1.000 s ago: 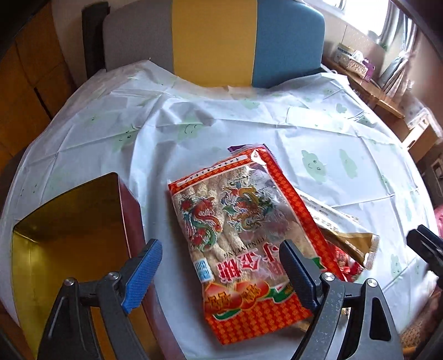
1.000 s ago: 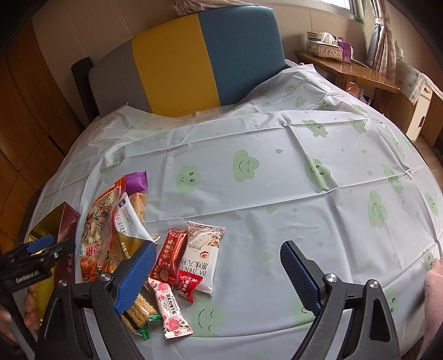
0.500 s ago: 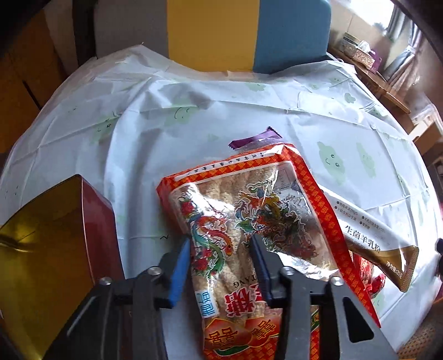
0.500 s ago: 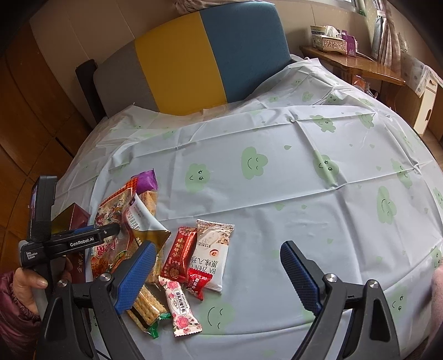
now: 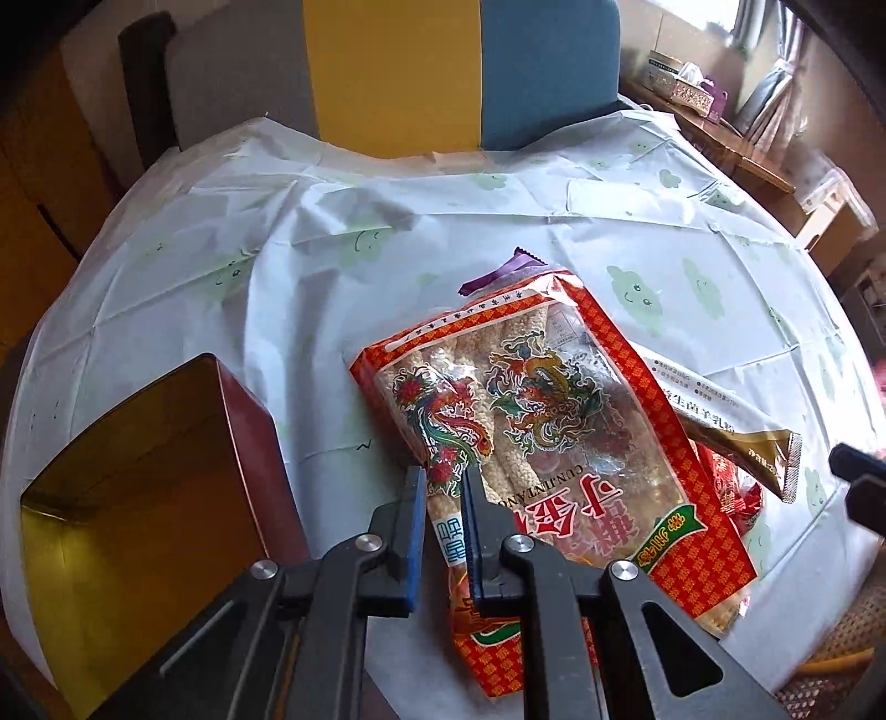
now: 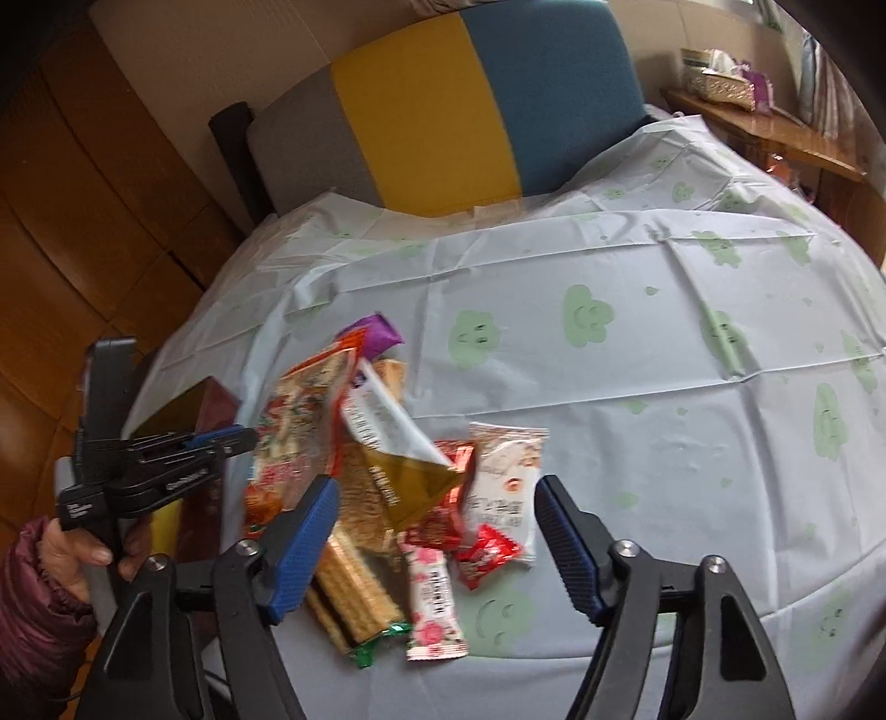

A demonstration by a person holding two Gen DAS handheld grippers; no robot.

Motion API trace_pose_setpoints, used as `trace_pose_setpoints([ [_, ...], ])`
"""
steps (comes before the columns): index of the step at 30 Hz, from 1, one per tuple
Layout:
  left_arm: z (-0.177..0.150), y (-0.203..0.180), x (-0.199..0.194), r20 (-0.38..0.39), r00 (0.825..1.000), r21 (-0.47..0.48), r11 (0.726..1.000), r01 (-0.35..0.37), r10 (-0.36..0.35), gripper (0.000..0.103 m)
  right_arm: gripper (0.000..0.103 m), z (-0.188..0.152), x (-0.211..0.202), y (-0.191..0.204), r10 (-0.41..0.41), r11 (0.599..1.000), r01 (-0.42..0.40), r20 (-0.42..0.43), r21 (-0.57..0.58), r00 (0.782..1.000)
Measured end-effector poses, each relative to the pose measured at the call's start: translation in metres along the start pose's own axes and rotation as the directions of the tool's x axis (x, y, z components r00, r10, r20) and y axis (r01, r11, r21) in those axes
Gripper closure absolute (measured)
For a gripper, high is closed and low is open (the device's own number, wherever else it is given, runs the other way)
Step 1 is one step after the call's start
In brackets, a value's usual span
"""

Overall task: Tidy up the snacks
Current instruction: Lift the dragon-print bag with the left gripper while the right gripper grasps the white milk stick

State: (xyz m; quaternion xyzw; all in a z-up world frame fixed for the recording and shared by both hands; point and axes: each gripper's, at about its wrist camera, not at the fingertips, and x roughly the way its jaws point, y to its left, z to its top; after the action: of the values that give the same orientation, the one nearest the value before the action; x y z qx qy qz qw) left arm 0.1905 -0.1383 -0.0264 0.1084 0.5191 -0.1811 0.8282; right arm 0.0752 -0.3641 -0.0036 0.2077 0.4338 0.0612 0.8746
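Because the big red snack bag (image 5: 531, 443) is thin, crinkly and light, its near-left edge is a good spot, and the left gripper (image 5: 443, 487) is pinched on it there, near the table's near-left edge beside the open tin (image 5: 160, 471). The right gripper (image 6: 434, 531) has been closing but is apart over the small snacks (image 6: 437, 581).

Room, as I see it past my jaws. Landmark: chair back (image 6: 437, 105) in three panels, grey, yellow, blue, standing upright at the far edge of the table. Table: covered by a pale tablecloth (image 6: 692, 399) printed with green smiling clouds, creased. Left of the chair: brown wood panelling (image 6: 72, 221). Right of the chair: wooden sideboard (image 6: 769, 133) bearing a woven tissue box (image 6: 720, 77); above it, a daylit window (image 5: 720, 14) with curtains (image 5: 775, 105).
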Motion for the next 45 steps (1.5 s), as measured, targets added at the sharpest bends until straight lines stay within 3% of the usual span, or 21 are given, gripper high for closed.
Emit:
trace_pose_setpoints([
  [2,0.001,0.003,-0.004,0.016,1.000,-0.007,1.000,0.005,-0.005,0.090,0.056,-0.004,0.006,0.008,0.112,0.994,-0.112,-0.042,0.003,0.993],
  [5,0.006,0.009,-0.003,0.031,0.999,-0.029,0.999,0.025,-0.024,0.088,0.059,-0.009,0.020,0.025,0.177,0.984,-0.180,-0.112,-0.018,0.978],
  [10,0.005,0.020,-0.001,0.020,0.998,-0.076,0.995,0.064,-0.062,0.063,0.059,-0.010,0.054,0.040,0.156,0.987,-0.162,-0.193,-0.018,0.969],
  [14,0.002,0.022,0.003,0.007,0.996,-0.096,0.991,0.091,-0.091,0.060,0.059,-0.004,0.079,0.039,0.143,0.989,-0.149,-0.217,-0.013,0.966],
  [16,0.000,0.023,0.005,0.002,0.996,-0.106,0.990,0.090,-0.091,0.055,0.073,-0.004,0.081,0.044,0.159,0.983,-0.174,-0.218,-0.051,0.963],
  [17,-0.001,0.023,0.005,0.002,0.996,-0.108,0.990,0.089,-0.089,0.054,0.089,-0.005,0.082,0.049,0.157,0.980,-0.178,-0.220,-0.083,0.963],
  [18,-0.001,0.023,0.004,0.002,0.996,-0.113,0.990,0.089,-0.089,0.052,0.096,-0.006,0.081,0.053,0.151,0.978,-0.178,-0.224,-0.106,0.963],
  [21,-0.001,0.024,0.001,0.000,0.995,-0.125,0.987,0.101,-0.102,0.051,0.102,-0.006,0.066,0.055,0.151,0.976,-0.176,-0.184,-0.128,0.971],
  [25,-0.007,0.019,0.002,-0.024,0.993,-0.126,0.985,0.114,-0.118,0.043,0.103,0.004,0.039,0.042,0.145,0.983,-0.153,-0.078,-0.102,0.986],
  [28,-0.012,0.008,0.009,-0.052,0.994,-0.111,0.990,0.089,-0.095,0.043,0.103,0.008,0.035,0.026,0.050,0.997,-0.053,-0.051,-0.060,0.997],
  [29,-0.013,0.004,0.011,-0.062,0.993,-0.108,0.990,0.091,-0.098,0.043,0.103,0.009,0.035,0.021,0.067,0.997,-0.070,-0.063,-0.035,0.996],
  [32,-0.013,-0.004,0.017,-0.080,0.994,-0.096,0.993,0.062,-0.070,0.043,0.095,0.011,0.034,0.016,0.216,0.976,-0.214,-0.085,0.033,0.973],
  [33,-0.012,-0.004,0.020,-0.086,0.995,-0.100,0.994,0.045,-0.054,0.042,0.083,0.011,0.038,0.016,0.274,0.961,-0.269,-0.114,0.059,0.955],
  [35,-0.009,-0.002,0.026,-0.093,0.994,-0.128,0.991,0.048,-0.060,0.039,0.067,0.006,0.044,0.020,0.310,0.950,-0.298,-0.165,0.091,0.936],
  [38,-0.002,0.000,0.031,-0.089,0.994,-0.146,0.988,0.049,-0.062,0.038,0.062,-0.003,0.060,0.029,0.311,0.950,-0.294,-0.240,0.103,0.920],
  [40,0.004,-0.001,0.035,-0.086,0.994,-0.144,0.988,0.052,-0.065,0.031,0.062,-0.008,0.068,0.032,0.283,0.959,-0.267,-0.271,0.093,0.920],
  [43,0.009,-0.002,0.038,-0.071,0.996,-0.147,0.988,0.048,-0.059,0.026,0.063,-0.011,0.083,0.039,0.187,0.982,-0.184,-0.270,0.038,0.944],
  [44,0.010,-0.002,0.038,-0.064,0.996,-0.150,0.987,0.053,-0.063,0.026,0.071,-0.012,0.084,0.039,0.168,0.985,-0.168,-0.257,0.022,0.951],
  [45,0.011,-0.002,0.036,-0.050,0.996,-0.148,0.987,0.065,-0.073,0.026,0.089,-0.013,0.087,0.043,0.155,0.987,-0.162,-0.251,-0.005,0.955],
])
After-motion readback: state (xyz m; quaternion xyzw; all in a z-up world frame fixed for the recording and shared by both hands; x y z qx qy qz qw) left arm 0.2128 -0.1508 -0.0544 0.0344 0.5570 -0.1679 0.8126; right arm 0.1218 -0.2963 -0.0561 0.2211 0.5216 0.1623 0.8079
